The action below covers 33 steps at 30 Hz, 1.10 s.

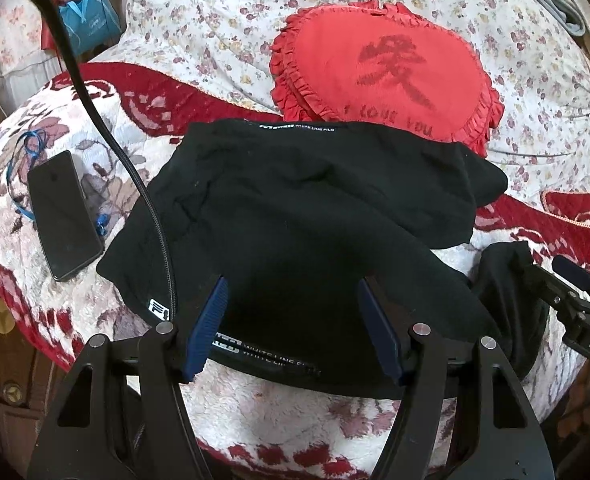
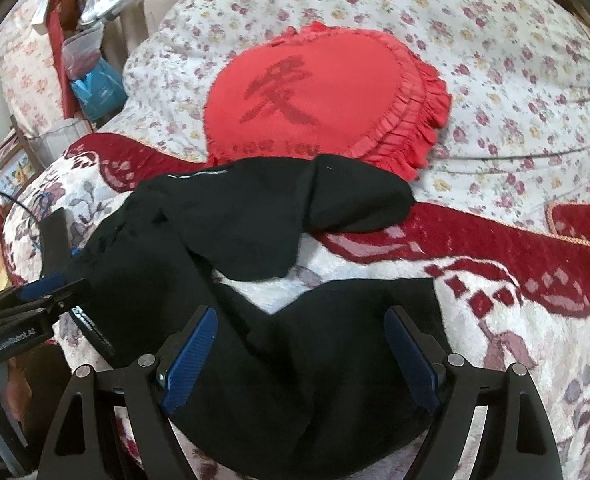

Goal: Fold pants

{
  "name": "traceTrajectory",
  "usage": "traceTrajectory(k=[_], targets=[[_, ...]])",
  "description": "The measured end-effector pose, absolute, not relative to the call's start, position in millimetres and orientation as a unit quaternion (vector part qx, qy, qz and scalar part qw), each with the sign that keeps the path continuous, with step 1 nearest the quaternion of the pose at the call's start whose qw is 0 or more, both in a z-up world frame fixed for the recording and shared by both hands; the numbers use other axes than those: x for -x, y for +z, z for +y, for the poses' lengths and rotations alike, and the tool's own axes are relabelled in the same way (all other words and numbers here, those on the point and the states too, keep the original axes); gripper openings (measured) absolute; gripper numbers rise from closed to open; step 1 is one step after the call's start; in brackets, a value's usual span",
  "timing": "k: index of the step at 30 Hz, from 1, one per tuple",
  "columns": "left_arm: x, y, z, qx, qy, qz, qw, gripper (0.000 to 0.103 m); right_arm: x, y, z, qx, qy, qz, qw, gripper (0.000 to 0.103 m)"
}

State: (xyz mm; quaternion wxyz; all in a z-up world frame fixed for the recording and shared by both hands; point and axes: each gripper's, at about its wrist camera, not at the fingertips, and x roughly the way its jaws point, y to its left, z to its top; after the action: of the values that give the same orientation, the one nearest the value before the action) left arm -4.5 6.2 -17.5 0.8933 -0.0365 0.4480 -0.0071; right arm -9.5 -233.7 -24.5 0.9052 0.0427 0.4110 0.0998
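Black pants (image 1: pixel 295 200) lie crumpled on a red-and-white blanket (image 1: pixel 279 408), partly folded over. The waistband with white lettering (image 1: pixel 271 354) runs along the near edge. My left gripper (image 1: pixel 293 284) hovers open over that waistband, its blue pads (image 1: pixel 209 328) wide apart and pressing nothing. In the right wrist view the pants (image 2: pixel 235 220) spread from a bunched leg at the back to a flat part in front. There my right gripper (image 2: pixel 301 312) stands open with cloth lying between its fingers. Each gripper also shows at the other view's edge: the right gripper (image 1: pixel 575 280) and the left gripper (image 2: pixel 47 284).
A black phone (image 1: pixel 65 216) lies left of the pants beside a blue ribbon (image 1: pixel 31 148). A black cable (image 1: pixel 135 176) crosses the pants' left edge. A red heart cushion (image 1: pixel 383 68) rests behind on a floral quilt (image 1: pixel 199 20). The bed's edge drops off at the left.
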Motion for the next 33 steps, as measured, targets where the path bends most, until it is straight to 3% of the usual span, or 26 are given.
traceTrajectory(k=[18,33], targets=[[1,-24,6,0.037,-0.008,0.455,0.890,0.067,4,-36,-242,-0.049,0.097,0.426,0.898,0.084],[-10,-44,4,0.045,-0.015,0.480,0.876,0.067,-3,-76,-337,-0.119,0.020,0.464,0.878,0.084]])
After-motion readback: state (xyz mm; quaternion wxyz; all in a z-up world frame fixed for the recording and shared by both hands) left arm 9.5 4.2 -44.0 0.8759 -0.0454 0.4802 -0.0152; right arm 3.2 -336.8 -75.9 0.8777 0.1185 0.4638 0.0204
